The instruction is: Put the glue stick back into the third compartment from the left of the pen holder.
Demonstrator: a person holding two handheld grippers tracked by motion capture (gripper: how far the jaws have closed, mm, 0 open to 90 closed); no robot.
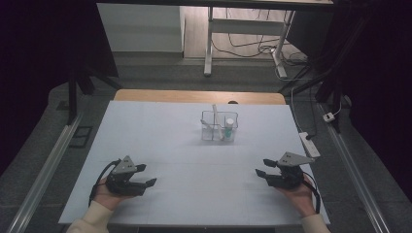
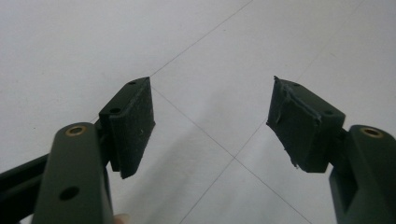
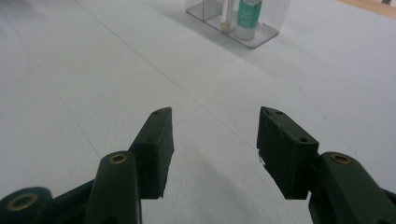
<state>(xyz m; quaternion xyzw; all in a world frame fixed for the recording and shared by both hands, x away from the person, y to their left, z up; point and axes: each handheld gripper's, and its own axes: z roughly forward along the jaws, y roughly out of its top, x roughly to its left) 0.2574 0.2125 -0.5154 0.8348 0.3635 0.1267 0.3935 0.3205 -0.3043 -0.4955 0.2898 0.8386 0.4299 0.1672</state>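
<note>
In the high view a clear plastic holder stands at the centre of the white table, well apart from both grippers, with a white-capped tube and a thin pale stick upright inside. The tube carries a green label at the top of the right gripper view, its writing too blurred to read. The left gripper at lower left and the right gripper at lower right both have their jaws spread over bare table, pinching nothing.

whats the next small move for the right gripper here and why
Probably ease the right gripper forward toward the clear organizer. Its jaws are open with nothing between them, and it sits near the table's front edge, well short of the organizer, where a white-and-green tube and a thin stick stand upright. The left gripper rests open too.
</note>
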